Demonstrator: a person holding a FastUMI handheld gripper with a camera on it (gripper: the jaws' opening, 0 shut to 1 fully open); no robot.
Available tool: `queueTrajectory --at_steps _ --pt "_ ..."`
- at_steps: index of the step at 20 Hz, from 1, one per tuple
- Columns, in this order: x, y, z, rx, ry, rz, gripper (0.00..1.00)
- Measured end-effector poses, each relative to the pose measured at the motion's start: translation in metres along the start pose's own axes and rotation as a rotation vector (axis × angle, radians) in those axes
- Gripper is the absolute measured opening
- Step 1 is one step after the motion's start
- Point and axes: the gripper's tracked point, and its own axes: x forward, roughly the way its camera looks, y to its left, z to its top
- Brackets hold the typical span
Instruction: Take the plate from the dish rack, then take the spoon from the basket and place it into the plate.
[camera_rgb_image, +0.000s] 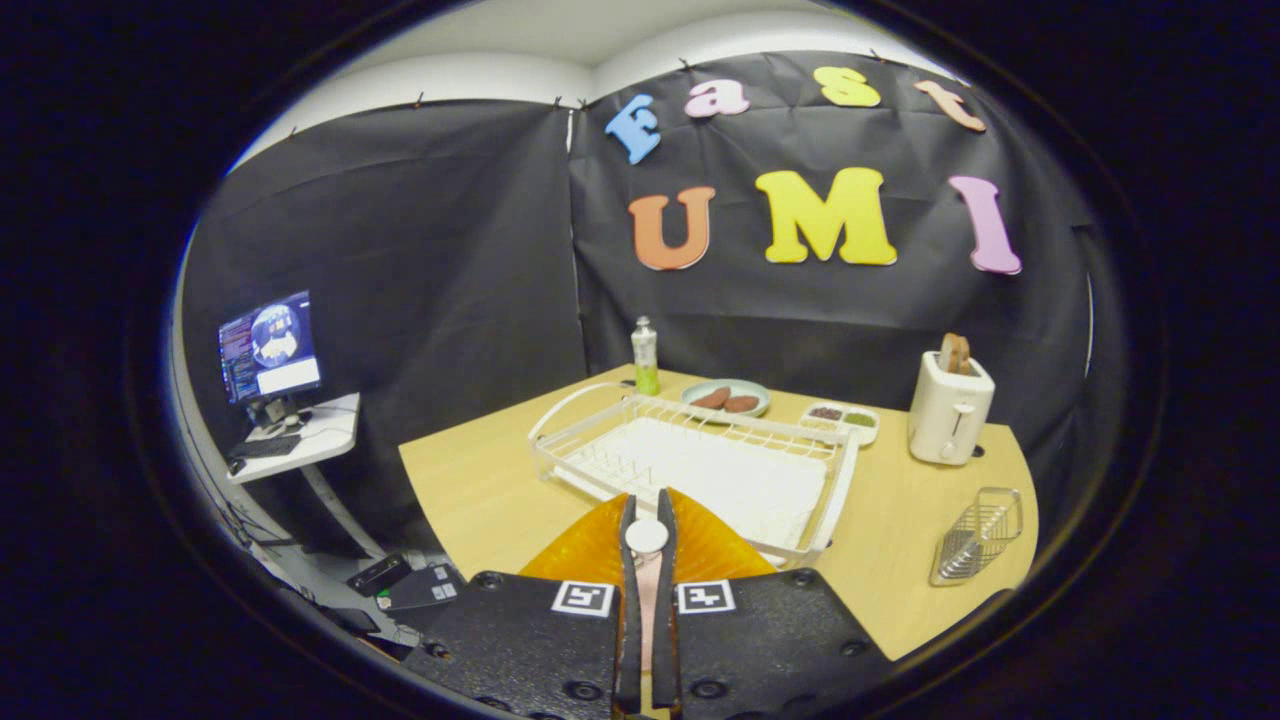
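Observation:
My gripper (647, 503) is shut on the spoon (646, 540), whose pale round end and pinkish stem show in the narrow gap between the fingers. Right under the fingers lies the ribbed orange plate (592, 552), on the wooden table (470, 490) just in front of the white wire dish rack (700, 465). The spoon is held above the plate; I cannot tell whether they touch. The rack holds nothing that I can see. The small wire basket (978, 535) stands to the right of the fingers near the table's edge and looks empty.
Beyond the rack stand a green bottle (645, 357), a dish with two brown pieces (727, 398) and a small two-part tray (842, 420). A white toaster with bread (948, 405) is at the back right. A side desk with a monitor (268, 345) stands left of the table.

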Motion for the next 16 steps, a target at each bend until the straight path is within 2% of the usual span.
queueTrajectory --at_steps 4,10,14,16 --pt "0.020 0.007 -0.015 -0.036 0.104 0.043 0.10" --pt "0.042 0.010 -0.021 0.026 0.163 0.117 0.13" --pt "0.043 0.004 -0.019 0.029 0.161 0.107 0.18" --pt "0.044 -0.005 -0.016 0.023 0.146 0.070 0.20"
